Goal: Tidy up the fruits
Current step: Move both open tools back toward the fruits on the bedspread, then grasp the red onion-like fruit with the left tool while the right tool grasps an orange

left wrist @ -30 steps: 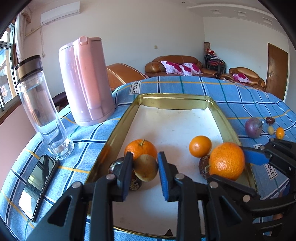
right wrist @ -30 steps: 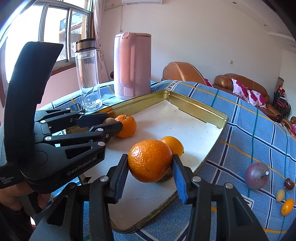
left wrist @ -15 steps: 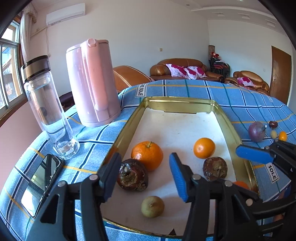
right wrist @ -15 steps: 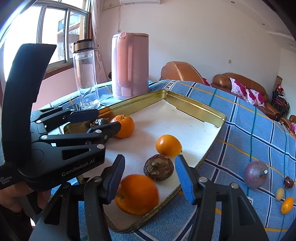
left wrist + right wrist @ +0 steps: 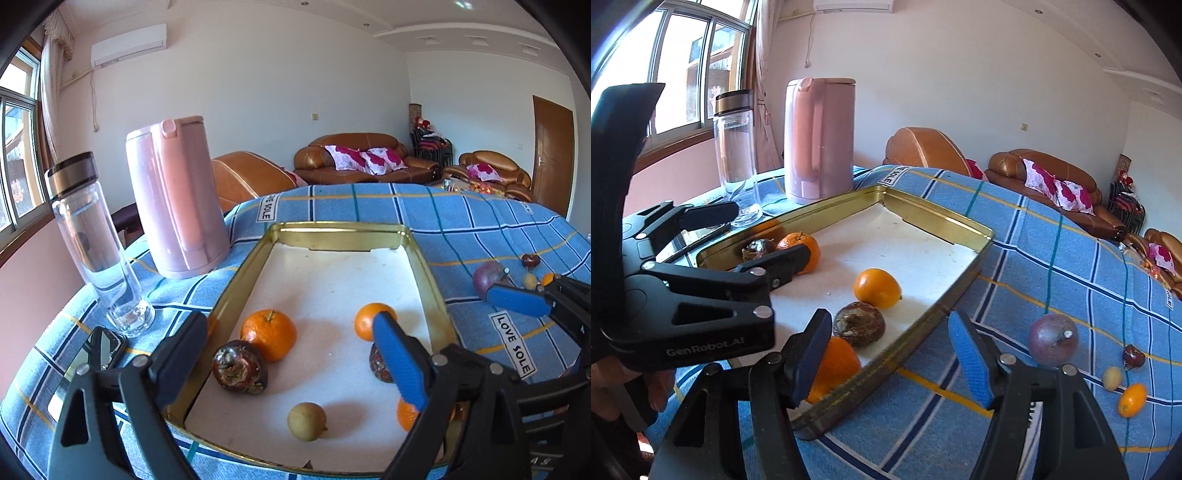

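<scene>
Now time to fetch more fruit. Both empty: left gripper (image 5: 291,339) spread wide over the tray (image 5: 240,291), right gripper (image 5: 890,350) spread wide too. Go for the purple fruit (image 5: 1052,339), lower right on the cloth (image 5: 1052,240), maybe a passion fruit. Slide right, close gently around its middle.

Bright daylight from the window (image 5: 687,70), blown out to white at the panes. Soft shadows falling right of each orange (image 5: 268,334) on the tray floor (image 5: 332,280). Glare on the gold tray rim near the pink kettle (image 5: 820,140). Strong fisheye bending and black vignette at corners. Sharp mid-frame, slightly soft toward the sofa (image 5: 365,158).
</scene>
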